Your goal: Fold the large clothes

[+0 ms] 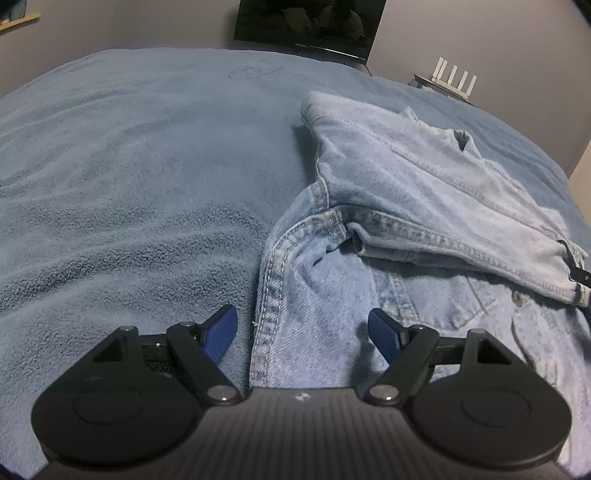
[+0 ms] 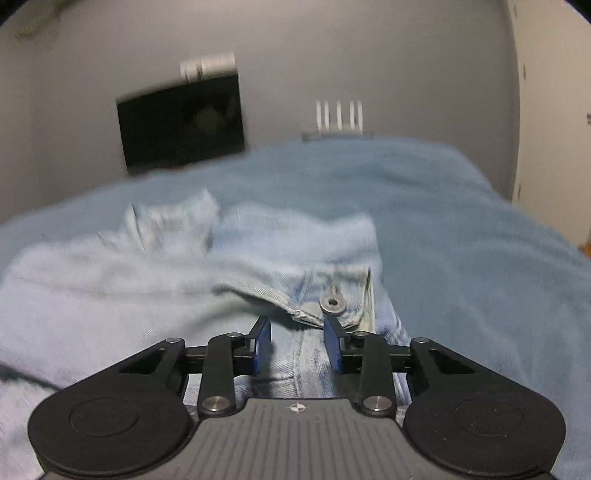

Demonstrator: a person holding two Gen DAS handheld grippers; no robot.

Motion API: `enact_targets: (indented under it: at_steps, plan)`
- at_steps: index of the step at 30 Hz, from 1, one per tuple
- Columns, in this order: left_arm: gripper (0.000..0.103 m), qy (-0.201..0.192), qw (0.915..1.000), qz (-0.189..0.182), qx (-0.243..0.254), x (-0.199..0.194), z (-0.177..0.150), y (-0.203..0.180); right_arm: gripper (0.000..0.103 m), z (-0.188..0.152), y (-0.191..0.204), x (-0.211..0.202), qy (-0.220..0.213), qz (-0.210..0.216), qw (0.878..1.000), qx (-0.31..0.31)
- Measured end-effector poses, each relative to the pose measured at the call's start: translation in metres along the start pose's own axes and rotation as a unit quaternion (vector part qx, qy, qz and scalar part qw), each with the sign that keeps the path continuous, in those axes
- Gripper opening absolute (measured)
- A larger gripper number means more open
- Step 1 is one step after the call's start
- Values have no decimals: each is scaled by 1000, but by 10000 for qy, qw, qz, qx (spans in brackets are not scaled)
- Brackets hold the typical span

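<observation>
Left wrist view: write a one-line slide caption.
Open left gripper hovers over the hem of a half-folded denim jacket on a blue blanket.

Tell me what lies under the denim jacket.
The denim jacket lies on a blue fleece blanket, which shows all around it. Anything beneath the jacket's folded layers is covered.

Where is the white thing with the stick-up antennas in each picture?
Left wrist view: the white router is at the top right, behind the bed.
Right wrist view: the white router is upper middle, just past the bed's far edge.
Shared landmark: the black screen stands to its left in both.
</observation>
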State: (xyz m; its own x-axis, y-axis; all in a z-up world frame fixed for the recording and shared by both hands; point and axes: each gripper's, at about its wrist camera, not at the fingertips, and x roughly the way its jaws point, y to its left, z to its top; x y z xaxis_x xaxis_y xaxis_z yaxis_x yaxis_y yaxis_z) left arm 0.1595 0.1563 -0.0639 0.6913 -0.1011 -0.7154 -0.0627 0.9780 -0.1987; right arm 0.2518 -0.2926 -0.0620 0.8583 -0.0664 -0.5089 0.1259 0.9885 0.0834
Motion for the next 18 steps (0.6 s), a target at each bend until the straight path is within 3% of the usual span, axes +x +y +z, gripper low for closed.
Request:
enact_targets:
  at_steps: [3,5,7,10,12,14,18]
  plan:
    - [80,-76,9996,64,268,3,-7,-5,31,4,-2,-8,-115,37,9997,217]
    - [80,-157,9988,103,462,1,-11,-8,35,10,-5,-40,-500,160,9971,554]
    - [80,-203,9984,73,526,-6,-15,-9,49,15,-9,-71,-806,199,9945,643]
    - [80,-247,9991,65,351,-24,-18,-5,59,30,-16,-114,-971,234,9942,407]
    - [80,-266,9994,107,210,-40,-21,-3,62,39,-24,-137,-851,357,9954,246]
    - [80,-342,9992,135,172,-58,-24,-5,70,44,-34,-159,-476,527,9974,106]
    - [80,-461,9985,69,300,-101,-36,-10,71,22,-57,-191,419,598,9971,-235]
